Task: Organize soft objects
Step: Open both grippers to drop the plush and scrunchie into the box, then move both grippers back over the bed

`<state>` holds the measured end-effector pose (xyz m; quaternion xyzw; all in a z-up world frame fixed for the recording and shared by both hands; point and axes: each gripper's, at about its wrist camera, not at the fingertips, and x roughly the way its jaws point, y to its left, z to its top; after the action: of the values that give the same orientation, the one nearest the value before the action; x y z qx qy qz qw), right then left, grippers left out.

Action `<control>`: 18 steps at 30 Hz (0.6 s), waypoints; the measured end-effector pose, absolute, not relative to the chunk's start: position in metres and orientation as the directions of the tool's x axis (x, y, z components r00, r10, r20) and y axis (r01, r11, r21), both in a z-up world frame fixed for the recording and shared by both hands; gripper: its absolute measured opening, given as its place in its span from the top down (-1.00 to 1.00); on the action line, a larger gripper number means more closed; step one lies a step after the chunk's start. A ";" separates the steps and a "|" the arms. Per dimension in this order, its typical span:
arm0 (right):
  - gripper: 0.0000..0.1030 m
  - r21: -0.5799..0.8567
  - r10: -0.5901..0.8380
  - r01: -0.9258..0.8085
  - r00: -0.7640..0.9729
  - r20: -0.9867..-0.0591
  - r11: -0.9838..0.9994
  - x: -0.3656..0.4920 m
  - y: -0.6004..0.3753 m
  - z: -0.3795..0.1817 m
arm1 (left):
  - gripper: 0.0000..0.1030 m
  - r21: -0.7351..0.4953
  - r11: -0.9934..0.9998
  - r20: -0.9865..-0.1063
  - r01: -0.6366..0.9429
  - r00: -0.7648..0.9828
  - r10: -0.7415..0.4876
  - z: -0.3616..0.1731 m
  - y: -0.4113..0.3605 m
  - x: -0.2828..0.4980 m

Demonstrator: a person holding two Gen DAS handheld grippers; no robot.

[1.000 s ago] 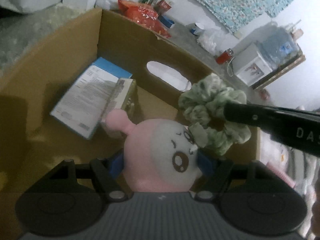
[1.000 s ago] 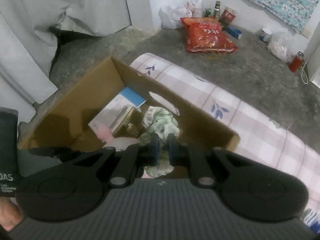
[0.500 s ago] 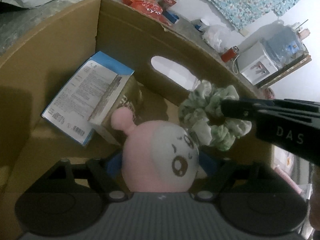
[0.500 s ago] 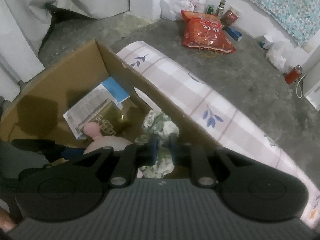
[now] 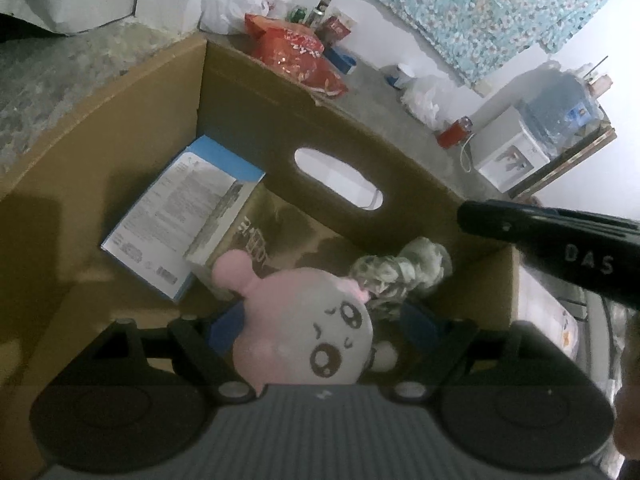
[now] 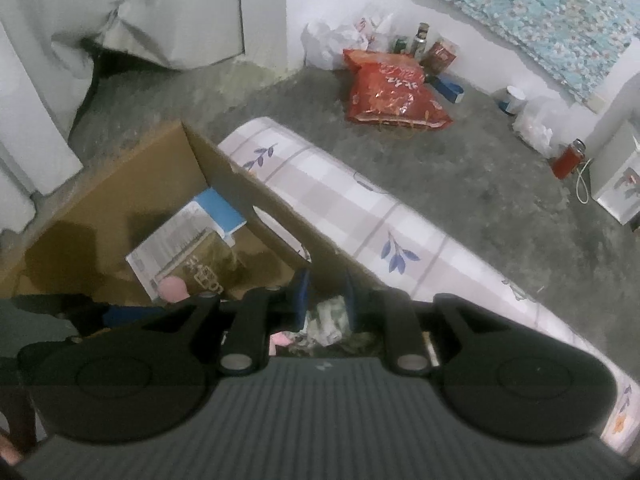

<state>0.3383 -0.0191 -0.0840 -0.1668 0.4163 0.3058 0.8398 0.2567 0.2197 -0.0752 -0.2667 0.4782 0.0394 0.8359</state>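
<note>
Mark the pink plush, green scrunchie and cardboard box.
pink plush (image 5: 304, 332): left wrist view, on its white face.
green scrunchie (image 5: 404, 272): left wrist view, ruffled fabric.
cardboard box (image 5: 248, 92): left wrist view, far wall.

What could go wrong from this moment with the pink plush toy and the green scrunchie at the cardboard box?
1. The pink plush toy sits between the fingers of the left claw; pulling back could drag it out.
2. The right claw hangs open just above the green scrunchie; a finger might snag the fabric.
3. The right claw is close to the wall of the cardboard box and could knock it.
</note>
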 end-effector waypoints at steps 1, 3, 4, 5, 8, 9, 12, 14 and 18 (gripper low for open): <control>0.66 -0.022 0.380 -0.649 0.471 -0.796 0.760 0.337 -0.022 -0.081 | -0.67 -0.410 0.854 -0.817 -0.320 0.545 -0.188 -0.074 0.220 0.255; 0.66 -0.009 0.391 -0.639 0.482 -0.784 0.769 0.335 -0.030 -0.073 | -0.67 -0.413 0.851 -0.814 -0.324 0.551 -0.185 -0.070 0.222 0.253; 0.66 0.004 0.400 -0.634 0.484 -0.778 0.773 0.334 -0.035 -0.069 | -0.67 -0.418 0.848 -0.811 -0.326 0.555 -0.186 -0.069 0.224 0.252; 0.66 0.021 0.413 -0.628 0.486 -0.770 0.778 0.333 -0.041 -0.065 | -0.67 -0.424 0.844 -0.807 -0.329 0.559 -0.188 -0.067 0.225 0.250; 0.66 0.085 0.464 -0.614 0.491 -0.737 0.785 0.327 -0.061 -0.049 | -0.67 -0.445 0.831 -0.793 -0.333 0.578 -0.193 -0.058 0.231 0.244; 0.66 0.105 0.483 -0.612 0.495 -0.722 0.784 0.322 -0.069 -0.042 | -0.67 -0.449 0.829 -0.788 -0.333 0.585 -0.192 -0.054 0.232 0.241; 0.63 0.157 0.531 -0.606 0.508 -0.679 0.780 0.303 -0.095 -0.022 | -0.67 -0.463 0.826 -0.768 -0.322 0.611 -0.192 -0.037 0.234 0.231; 0.51 0.189 0.560 -0.604 0.515 -0.649 0.774 0.287 -0.114 -0.007 | -0.67 -0.467 0.832 -0.754 -0.300 0.627 -0.197 -0.024 0.232 0.222; 0.13 0.233 0.596 -0.588 0.554 -0.582 0.774 0.243 -0.164 0.023 | -0.74 -0.455 0.862 -0.719 -0.223 0.663 -0.208 0.008 0.219 0.198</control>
<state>0.2434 -0.1635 0.0232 0.0054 0.3320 0.3359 0.8814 0.1985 0.2195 0.0077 -0.2626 0.4105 0.0043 0.8733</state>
